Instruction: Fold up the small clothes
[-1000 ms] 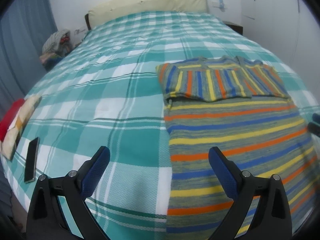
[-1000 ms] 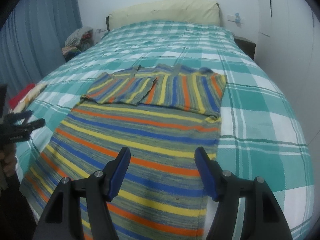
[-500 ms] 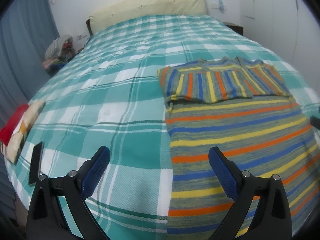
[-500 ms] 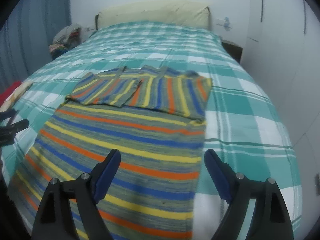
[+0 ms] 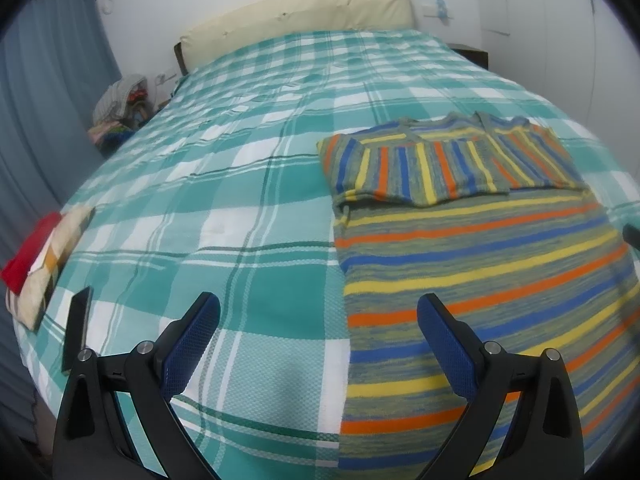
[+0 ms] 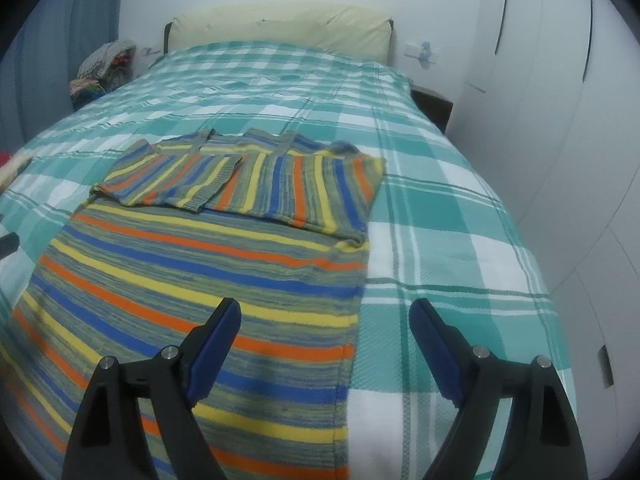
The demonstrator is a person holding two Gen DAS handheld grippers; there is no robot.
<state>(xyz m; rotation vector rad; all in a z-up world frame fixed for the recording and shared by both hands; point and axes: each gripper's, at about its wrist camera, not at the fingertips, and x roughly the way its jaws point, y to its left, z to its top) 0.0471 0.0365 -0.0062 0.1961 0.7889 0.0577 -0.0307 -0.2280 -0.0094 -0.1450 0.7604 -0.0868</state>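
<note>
A striped knit sweater (image 5: 472,264) in orange, blue, yellow and grey lies flat on the teal plaid bed (image 5: 248,184), both sleeves folded across its chest. My left gripper (image 5: 318,320) is open and empty, hovering over the sweater's lower left edge. In the right wrist view the sweater (image 6: 192,264) fills the left half, and my right gripper (image 6: 324,322) is open and empty over its lower right edge. A tip of the other gripper shows at the frame edge in both the left wrist view (image 5: 632,234) and the right wrist view (image 6: 8,242).
A black phone (image 5: 76,328) and a folded red and cream cloth (image 5: 38,260) lie at the bed's left edge. A cream headboard cushion (image 5: 296,16) is at the far end, a clothes pile (image 5: 120,108) beside the bed, and white wardrobes (image 6: 560,80) on the right.
Both grippers have drifted outward toward the sweater's side edges. The right gripper's jaws have opened wider. The sweater has not moved.
</note>
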